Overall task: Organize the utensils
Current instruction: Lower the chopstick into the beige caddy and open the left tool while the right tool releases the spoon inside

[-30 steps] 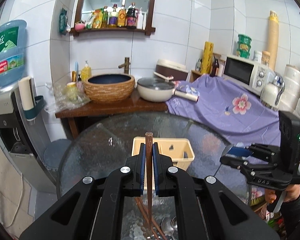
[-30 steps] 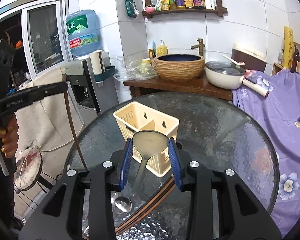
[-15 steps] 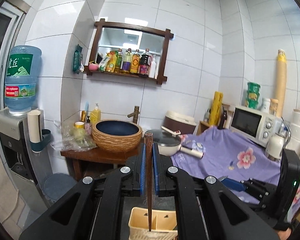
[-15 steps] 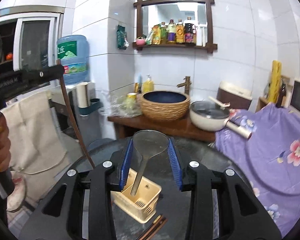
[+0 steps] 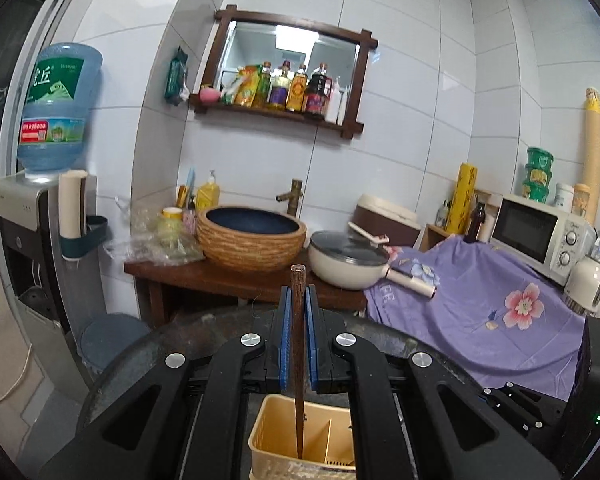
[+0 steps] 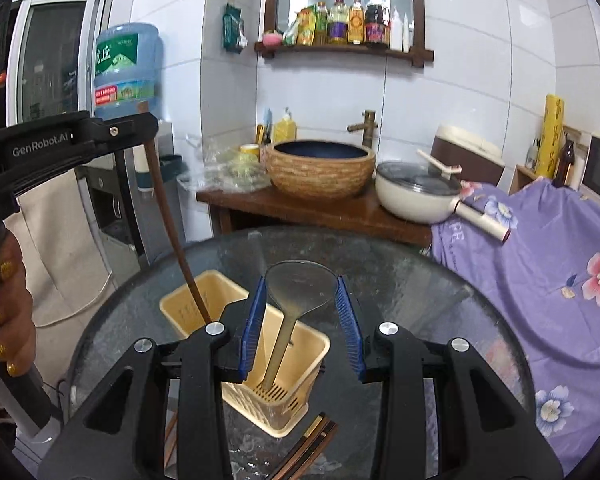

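A cream plastic utensil holder [image 6: 300, 360] with two compartments stands on the round glass table [image 6: 440, 300]; it also shows in the left wrist view [image 5: 272, 440]. My left gripper [image 5: 299, 340] is shut on a brown wooden chopstick [image 5: 298, 360] held upright, its tip down inside the holder's left compartment. In the right wrist view the chopstick [image 6: 172, 232] slants into the far compartment. My right gripper [image 6: 302, 320] is shut on a metal spoon [image 6: 296, 292], bowl end up, handle tip down in the near compartment.
More brown chopsticks [image 6: 308, 448] lie on the glass in front of the holder. Behind the table stands a wooden bench with a woven basin [image 6: 320, 168] and a cream pan [image 6: 416, 196]. A purple flowered cloth [image 6: 540, 280] is at right, a water dispenser [image 6: 124, 80] at left.
Both grippers have come down toward the holder. The chopstick tip and the spoon handle now reach deeper into the compartments; one second ago both tools were low over the table.
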